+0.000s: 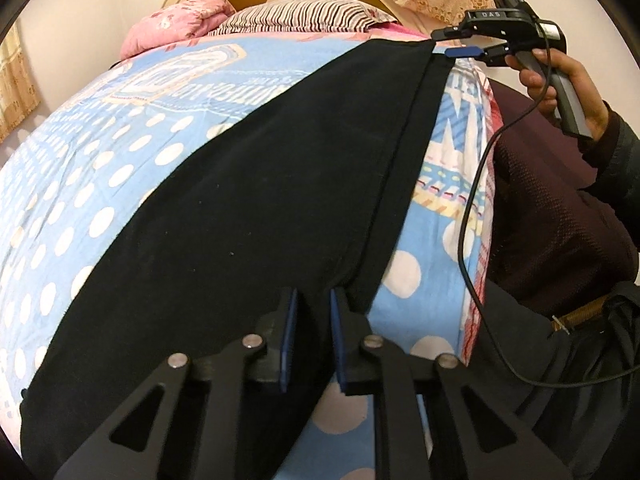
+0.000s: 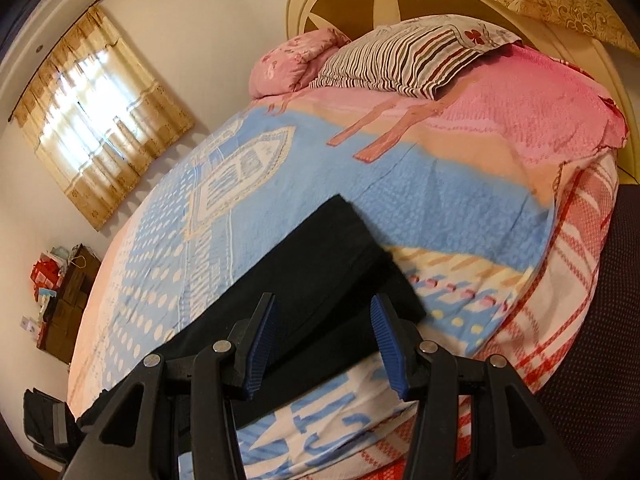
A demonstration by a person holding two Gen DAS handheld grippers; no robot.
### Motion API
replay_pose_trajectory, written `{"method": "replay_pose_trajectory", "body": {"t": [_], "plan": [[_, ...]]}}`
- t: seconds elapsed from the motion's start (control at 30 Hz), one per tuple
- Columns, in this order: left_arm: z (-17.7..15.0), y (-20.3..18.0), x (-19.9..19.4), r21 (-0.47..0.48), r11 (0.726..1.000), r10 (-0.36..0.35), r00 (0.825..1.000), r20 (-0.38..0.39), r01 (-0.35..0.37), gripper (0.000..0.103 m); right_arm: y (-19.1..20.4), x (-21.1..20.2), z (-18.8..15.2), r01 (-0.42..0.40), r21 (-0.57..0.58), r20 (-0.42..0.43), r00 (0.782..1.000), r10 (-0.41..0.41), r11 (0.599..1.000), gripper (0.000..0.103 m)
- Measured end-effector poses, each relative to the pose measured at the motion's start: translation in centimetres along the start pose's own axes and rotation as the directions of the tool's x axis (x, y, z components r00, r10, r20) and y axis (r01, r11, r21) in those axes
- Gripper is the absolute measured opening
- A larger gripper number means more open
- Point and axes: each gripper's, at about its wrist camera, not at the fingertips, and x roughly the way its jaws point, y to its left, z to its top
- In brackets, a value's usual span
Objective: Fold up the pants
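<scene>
Work surface is a bed covered with a light-blue printed bedsheet with white dots (image 1: 100,184), pink toward the head and red-checked down the near side. At the head stand a cream and brown round headboard (image 2: 360,4), a brown-and-white striped pillow (image 2: 404,56) and a pink floral quilt roll (image 1: 168,28). Left wall carries a window behind a yellow lace curtain (image 2: 96,120); below it, a stack of red and brown boxes (image 2: 60,292) on the floor. The black fabric pants (image 1: 248,208) lie flat on the sheet as a long dark band running diagonally near the bed's side edge. The left gripper (image 1: 312,312) sits low at one end of the pants, blue pads set narrow with black cloth between them, though actual pinch contact is hard to confirm. The right gripper (image 2: 324,320) hovers over the other end, jaws spread wide, nothing between them. In the left view the right hand (image 1: 560,84) on its grey handle is partly cut by the frame, with a black cable (image 1: 468,216) hanging down. Pants' lower end runs behind the left gripper's linkage.
</scene>
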Motion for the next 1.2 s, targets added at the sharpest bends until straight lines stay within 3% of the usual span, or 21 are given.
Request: {"method": "replay_pose_trajectory", "body": {"t": [0.33,0.4,0.43,0.47,0.7,0.97,1.2], "plan": [[0.0,0.5,0.0,-0.038,0.999,-0.013,1.0,0.003,0.013,0.018,-1.7,1.6,1.3,0.032,0.053,-0.011,0.999,-0.032,0.998,0.048],[0.0,0.5,0.0,-0.037,0.999,-0.011,1.0,0.005,0.012,0.018,-1.9,2.2,1.5,0.041,0.046,-0.015,0.999,-0.041,0.998,0.035],[0.0,0.4,0.0,-0.035,0.999,-0.008,1.0,0.006,0.008,0.015,-1.8,2.5,1.7,0.046,0.036,-0.019,0.999,-0.046,0.998,0.019],[-0.1,0.5,-0.1,-0.029,1.0,-0.003,1.0,0.006,0.003,0.009,-1.8,2.6,1.9,0.046,0.028,-0.016,0.999,-0.046,0.999,0.011],[0.3,0.6,-1.7,-0.048,0.999,0.001,0.998,0.062,0.002,0.004,0.6,0.7,2.3,0.011,-0.054,0.049,0.999,-0.008,0.998,0.007],[0.1,0.8,-3.8,-0.067,0.996,-0.046,0.992,0.116,0.054,0.002,-0.7,-1.4,1.5,0.003,-0.016,0.074,0.997,-0.002,1.0,0.006],[-0.6,0.3,-3.1,-0.065,0.995,-0.071,0.993,0.092,0.078,0.002,-2.9,-0.5,0.6,0.012,0.045,0.044,0.999,-0.014,0.999,0.006]]}}
